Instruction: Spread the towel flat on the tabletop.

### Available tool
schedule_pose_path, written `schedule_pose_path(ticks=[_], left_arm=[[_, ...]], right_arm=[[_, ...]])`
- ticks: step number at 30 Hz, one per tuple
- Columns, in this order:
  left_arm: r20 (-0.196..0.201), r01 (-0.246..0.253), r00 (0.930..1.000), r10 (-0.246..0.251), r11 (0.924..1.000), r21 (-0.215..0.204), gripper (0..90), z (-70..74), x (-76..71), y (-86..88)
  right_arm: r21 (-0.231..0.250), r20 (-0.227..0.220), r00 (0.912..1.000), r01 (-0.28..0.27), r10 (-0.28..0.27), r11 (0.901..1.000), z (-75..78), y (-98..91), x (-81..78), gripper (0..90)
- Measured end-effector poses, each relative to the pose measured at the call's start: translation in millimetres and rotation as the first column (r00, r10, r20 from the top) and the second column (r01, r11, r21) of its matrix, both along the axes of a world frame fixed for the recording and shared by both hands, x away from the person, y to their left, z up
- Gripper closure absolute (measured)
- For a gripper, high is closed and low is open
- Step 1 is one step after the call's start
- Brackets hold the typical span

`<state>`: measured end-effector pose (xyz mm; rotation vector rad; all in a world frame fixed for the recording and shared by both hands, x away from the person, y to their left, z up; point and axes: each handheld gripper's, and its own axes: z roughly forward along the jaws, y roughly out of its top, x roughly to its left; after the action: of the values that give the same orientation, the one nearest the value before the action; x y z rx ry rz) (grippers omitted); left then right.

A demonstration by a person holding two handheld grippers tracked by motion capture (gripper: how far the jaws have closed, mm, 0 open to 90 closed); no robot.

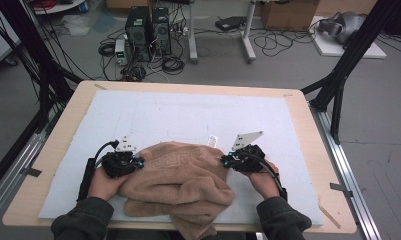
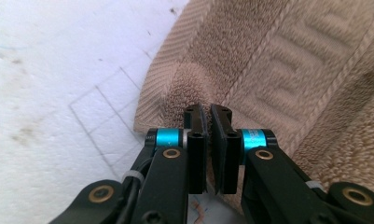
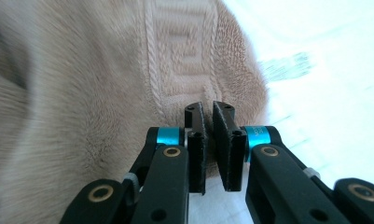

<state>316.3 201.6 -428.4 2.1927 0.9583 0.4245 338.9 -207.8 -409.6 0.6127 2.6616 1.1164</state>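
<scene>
Both grippers' jaws are together, empty, at a rumpled tan terry towel (image 1: 175, 180) with a woven key-pattern band.

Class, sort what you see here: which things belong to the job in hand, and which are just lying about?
In the job:
- crumpled tan towel
- left claw, jaws shut at the towel's edge
- right claw, jaws shut at the towel's edge
- white mat under the towel

Lying about:
- computer towers on the floor
- tangled cables
- cardboard box
</scene>
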Motion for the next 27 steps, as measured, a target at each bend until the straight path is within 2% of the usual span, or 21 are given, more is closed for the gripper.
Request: schedule_pose_path(ticks=[3,6,9,12,15,16,17,18,19,20,21,22,23,24,25,26,27], left_arm=[[0.050,-0.015,0.9986,0.016,0.9994,-0.032,85.4,12.9,-4.9,4.0],[0.091,-0.008,0.9957,0.015,0.9970,-0.077,85.4,29.1,-8.7,7.3],[0.126,-0.008,0.9919,0.018,0.9963,-0.086,85.4,44.5,-8.0,8.6],[0.134,-0.018,0.9905,0.033,0.9938,-0.109,85.4,53.9,-0.6,11.0],[0.136,-0.042,0.9892,0.055,0.9943,-0.098,85.5,59.7,16.8,10.8],[0.156,-0.058,0.9851,0.071,0.9942,-0.091,85.6,63.4,25.6,9.2],[0.201,-0.079,0.9747,0.098,0.9919,-0.099,85.6,69.8,36.9,7.2],[0.234,-0.113,0.9619,0.141,0.9853,-0.129,85.7,80.0,53.3,6.0],[0.264,-0.145,0.9484,0.175,0.9808,-0.131,85.5,92.6,72.5,3.7],[0.298,-0.182,0.9316,0.208,0.9770,-0.111,84.3,104.5,90.2,0.1],[0.302,-0.231,0.9191,0.253,0.9669,-0.109,76.7,112.5,104.2,-3.0],[0.244,-0.236,0.9333,0.263,0.9622,-0.136,61.8,116.6,114.7,-2.7],[0.203,-0.218,0.9465,0.251,0.9611,-0.170,60.7,116.2,119.0,-1.7],[0.205,-0.206,0.9497,0.236,0.9654,-0.161,61.1,112.9,117.9,-1.9],[0.212,-0.194,0.9518,0.221,0.9708,-0.142,61.0,107.2,114.5,-2.3],[0.207,-0.181,0.9563,0.206,0.9745,-0.132,60.0,100.0,110.1,-1.5],[0.196,-0.175,0.9604,0.198,0.9762,-0.129,58.0,92.1,105.2,0.5]], right_arm=[[0.043,0.019,0.9998,0.005,-0.006,0.9990,13.4,-8.7,-5.4,84.2],[0.070,0.041,0.9991,0.004,-0.007,0.9976,26.1,-15.3,-9.3,84.2],[0.080,0.064,0.9980,-0.002,-0.003,0.9968,37.3,-20.0,-10.1,84.2],[0.087,0.064,0.9980,-0.003,-0.003,0.9962,43.3,-22.4,-5.8,84.3],[0.088,0.056,0.9984,-0.002,-0.003,0.9961,48.6,-24.5,6.9,84.6],[0.068,0.072,0.9972,0.015,-0.020,0.9976,54.7,-24.2,23.6,85.0],[0.068,0.072,0.9972,0.015,-0.020,0.9976,54.7,-24.2,23.6,85.0],[0.058,0.105,0.9931,0.047,-0.053,0.9972,61.5,-23.9,35.4,85.2],[0.080,0.138,0.9851,0.092,-0.102,0.9926,72.0,-23.3,51.9,84.8],[0.100,0.176,0.9692,0.156,-0.172,0.9826,85.3,-21.9,69.5,80.4],[0.123,0.223,0.9430,0.224,-0.247,0.9667,97.6,-19.5,85.2,66.7],[0.136,0.228,0.9234,0.284,-0.309,0.9491,105.2,-18.3,98.5,59.3],[0.155,0.177,0.9285,0.301,-0.326,0.9409,107.1,-19.3,110.3,55.8],[0.175,0.148,0.9318,0.305,-0.332,0.9361,103.7,-19.7,115.3,54.9],[0.165,0.138,0.9371,0.297,-0.321,0.9405,98.1,-19.2,116.8,54.3],[0.154,0.124,0.9469,0.277,-0.297,0.9485,90.3,-18.6,116.9,51.8],[0.149,0.085,0.9586,0.257,-0.272,0.9548,82.0,-18.5,116.3,49.9]])
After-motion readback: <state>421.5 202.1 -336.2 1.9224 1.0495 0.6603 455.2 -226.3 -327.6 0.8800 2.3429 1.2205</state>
